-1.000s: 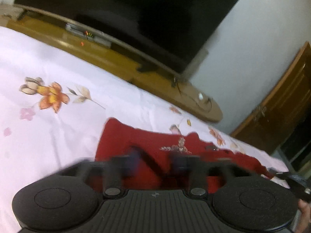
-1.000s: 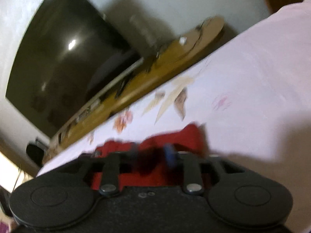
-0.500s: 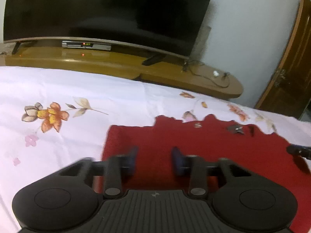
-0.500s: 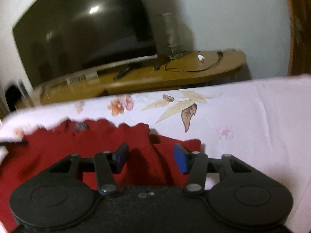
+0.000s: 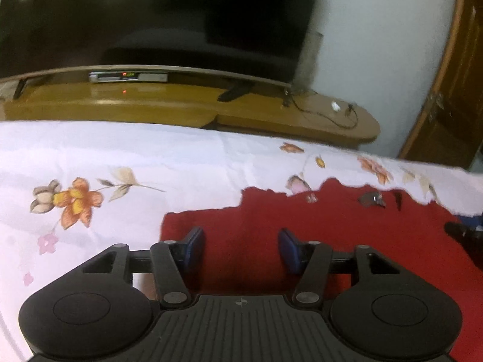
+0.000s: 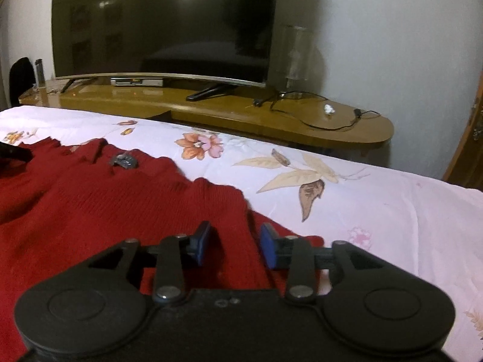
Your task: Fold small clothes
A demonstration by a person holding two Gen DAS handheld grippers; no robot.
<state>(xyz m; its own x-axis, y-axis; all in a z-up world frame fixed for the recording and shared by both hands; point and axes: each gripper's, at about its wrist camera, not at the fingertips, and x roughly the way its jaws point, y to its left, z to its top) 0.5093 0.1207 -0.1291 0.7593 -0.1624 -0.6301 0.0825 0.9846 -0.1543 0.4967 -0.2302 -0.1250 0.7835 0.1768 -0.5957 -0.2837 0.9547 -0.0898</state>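
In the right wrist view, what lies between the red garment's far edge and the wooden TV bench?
Only floral bedsheet: in the right wrist view, it runs bare of objects from the red garment to the TV bench.

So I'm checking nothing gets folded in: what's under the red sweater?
The red sweater lies spread on the floral bedsheet; sheet shows around its edges. Anything beneath the knit is covered. Both the left gripper and right gripper are open above it.

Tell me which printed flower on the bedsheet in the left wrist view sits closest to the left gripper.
The orange and yellow flower left of the red garment. The other orange blooms lie farther away by the sheet's far edge, beyond the left gripper.
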